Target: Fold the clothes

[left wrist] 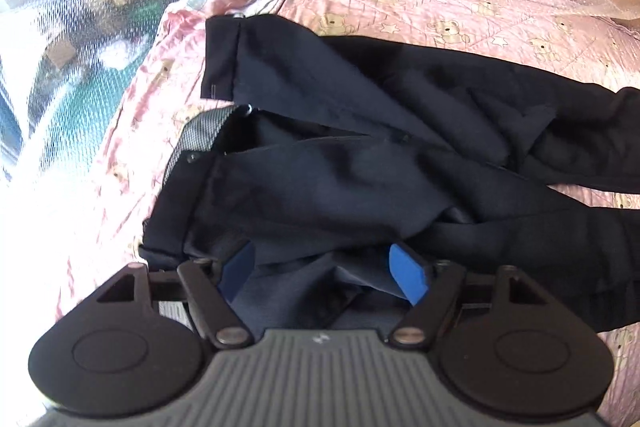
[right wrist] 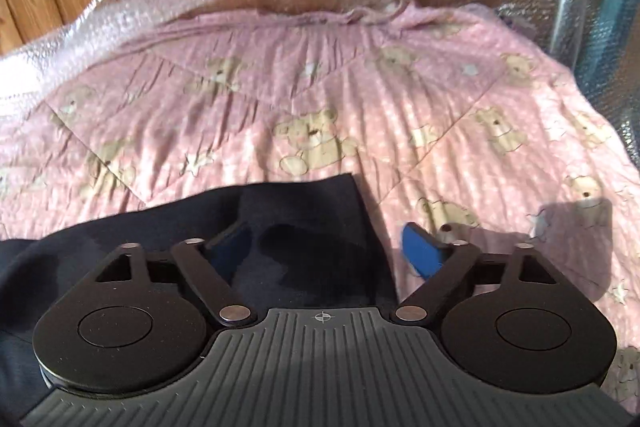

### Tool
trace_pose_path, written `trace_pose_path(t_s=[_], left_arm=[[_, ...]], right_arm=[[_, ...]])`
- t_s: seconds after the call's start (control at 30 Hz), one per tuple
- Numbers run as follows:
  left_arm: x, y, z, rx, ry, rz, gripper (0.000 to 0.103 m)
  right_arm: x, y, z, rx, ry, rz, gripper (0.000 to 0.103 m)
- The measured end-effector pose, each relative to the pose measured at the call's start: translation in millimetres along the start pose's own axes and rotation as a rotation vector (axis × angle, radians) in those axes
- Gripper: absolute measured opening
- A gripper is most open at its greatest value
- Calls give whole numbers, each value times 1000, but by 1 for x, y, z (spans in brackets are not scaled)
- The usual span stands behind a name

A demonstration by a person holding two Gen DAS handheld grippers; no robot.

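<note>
The left gripper (left wrist: 324,267) is hovering wide over the waistband of the dark trousers (left wrist: 360,167) near the left edge of the pink quilt (right wrist: 360,99), while the right gripper (right wrist: 324,247), jaws wide in view, is straddling a leg hem and should be pinching both layers squarely.

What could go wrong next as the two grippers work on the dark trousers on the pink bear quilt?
1. The left gripper has loose waist cloth bunched between open jaws; it may pinch several layers.
2. The right gripper straddles the trousers hem edge, so it may catch the quilt too.
</note>
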State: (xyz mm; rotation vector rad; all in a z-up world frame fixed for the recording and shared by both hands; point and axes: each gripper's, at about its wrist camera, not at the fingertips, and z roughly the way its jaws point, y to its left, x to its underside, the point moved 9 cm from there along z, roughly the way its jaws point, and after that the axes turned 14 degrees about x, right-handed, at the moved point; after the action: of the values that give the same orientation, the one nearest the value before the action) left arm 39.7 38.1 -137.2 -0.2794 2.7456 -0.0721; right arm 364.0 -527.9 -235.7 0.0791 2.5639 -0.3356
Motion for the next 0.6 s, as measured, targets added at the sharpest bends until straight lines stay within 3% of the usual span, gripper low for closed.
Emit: trace_pose_path(t_s=[0.03, 0.07, 0.13, 0.23, 0.37, 0.47, 0.5, 0.53, 0.57, 0.6], left_arm=[[-1, 2, 0, -9, -7, -14, 76], [-5, 7, -2, -20, -17, -23, 76], [-15, 18, -6, -45, -36, -38, 76], [-40, 44, -14, -74, -75, -58, 76], [-85, 83, -8, -95, -115, -77, 76], [-126, 110, 17, -67, -138, -135, 81], [-140, 119, 27, -40, -142, -158, 86], [-153, 128, 41, -23, -141, -186, 86], [-164, 137, 55, -23, -139, -217, 86], [-176, 146, 69, -24, -137, -247, 86]], right_arm=[[1, 4, -2, -16, -17, -6, 7], [2, 8, -9, -22, -42, -23, 0], [2, 8, -26, -26, -95, -40, 0], [-15, -46, -45, 70, -164, 63, 0], [-11, -120, -25, 239, -96, 145, 0], [9, -124, -28, 256, -59, 161, 0], [15, -125, -29, 259, -48, 166, 3], [22, -125, -31, 262, -36, 171, 13], [29, -125, -33, 265, -25, 176, 34], [33, -123, -39, 269, -31, 177, 45]])
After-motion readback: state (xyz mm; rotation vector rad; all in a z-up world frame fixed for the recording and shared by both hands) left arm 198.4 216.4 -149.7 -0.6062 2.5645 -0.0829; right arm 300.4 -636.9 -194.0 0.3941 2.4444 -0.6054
